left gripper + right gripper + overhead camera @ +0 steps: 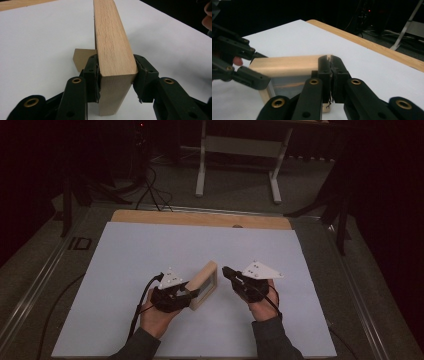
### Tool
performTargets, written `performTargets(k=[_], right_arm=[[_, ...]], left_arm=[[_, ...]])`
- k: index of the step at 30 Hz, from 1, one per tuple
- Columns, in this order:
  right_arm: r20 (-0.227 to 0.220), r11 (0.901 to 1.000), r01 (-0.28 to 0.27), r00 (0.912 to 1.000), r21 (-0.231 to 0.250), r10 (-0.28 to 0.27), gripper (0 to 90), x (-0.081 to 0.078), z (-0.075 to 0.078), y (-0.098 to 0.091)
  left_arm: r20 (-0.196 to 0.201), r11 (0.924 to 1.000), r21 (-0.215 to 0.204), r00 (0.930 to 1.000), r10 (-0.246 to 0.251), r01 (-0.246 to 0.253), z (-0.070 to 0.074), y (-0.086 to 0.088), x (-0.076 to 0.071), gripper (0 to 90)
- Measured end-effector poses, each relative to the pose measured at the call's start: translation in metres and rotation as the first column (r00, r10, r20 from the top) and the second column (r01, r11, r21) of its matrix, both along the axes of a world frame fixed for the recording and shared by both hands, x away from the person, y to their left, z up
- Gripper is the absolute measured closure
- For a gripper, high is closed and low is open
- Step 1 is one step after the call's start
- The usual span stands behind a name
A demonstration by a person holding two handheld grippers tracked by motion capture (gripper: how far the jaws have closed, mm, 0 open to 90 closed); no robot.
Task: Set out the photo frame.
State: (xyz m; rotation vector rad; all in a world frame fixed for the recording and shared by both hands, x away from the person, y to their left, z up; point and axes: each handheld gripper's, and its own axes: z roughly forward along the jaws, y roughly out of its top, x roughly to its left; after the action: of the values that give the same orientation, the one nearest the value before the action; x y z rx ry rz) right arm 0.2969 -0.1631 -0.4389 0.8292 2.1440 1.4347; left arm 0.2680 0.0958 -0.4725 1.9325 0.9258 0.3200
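On the white bench (150, 250), left fingers (91, 75) clamp the stiff, glazed pale wooden picture frame (204, 285) by its rim; right fingers (332, 75) are closed, empty.

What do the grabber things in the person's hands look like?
Both are black. The left gripper and the right gripper each carry a pale three-cornered plate on top, with small dark dots. Their jaws are flat black arms with brass-coloured rings. A black cable trails from the left one. The person wears dark grey sleeves.
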Motion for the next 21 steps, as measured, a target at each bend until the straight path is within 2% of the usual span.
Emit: performTargets(k=[12, 21], right_arm=[[0.003, 0.9967, 0.057, 0.9983, 0.058, -0.057, 89.8, 0.006, 0.004, -0.003], [-0.014, 0.9964, 0.052, 0.9986, 0.067, -0.051, 89.8, 0.011, 0.000, 0.003]], left_arm=[[0.040, 0.9989, 0.045, 0.9992, -0.010, 0.008, 0.000, -0.008, -0.007, 60.2], [0.060, 0.9982, 0.053, 0.9977, -0.032, 0.029, 0.000, -0.014, -0.012, 60.2]])
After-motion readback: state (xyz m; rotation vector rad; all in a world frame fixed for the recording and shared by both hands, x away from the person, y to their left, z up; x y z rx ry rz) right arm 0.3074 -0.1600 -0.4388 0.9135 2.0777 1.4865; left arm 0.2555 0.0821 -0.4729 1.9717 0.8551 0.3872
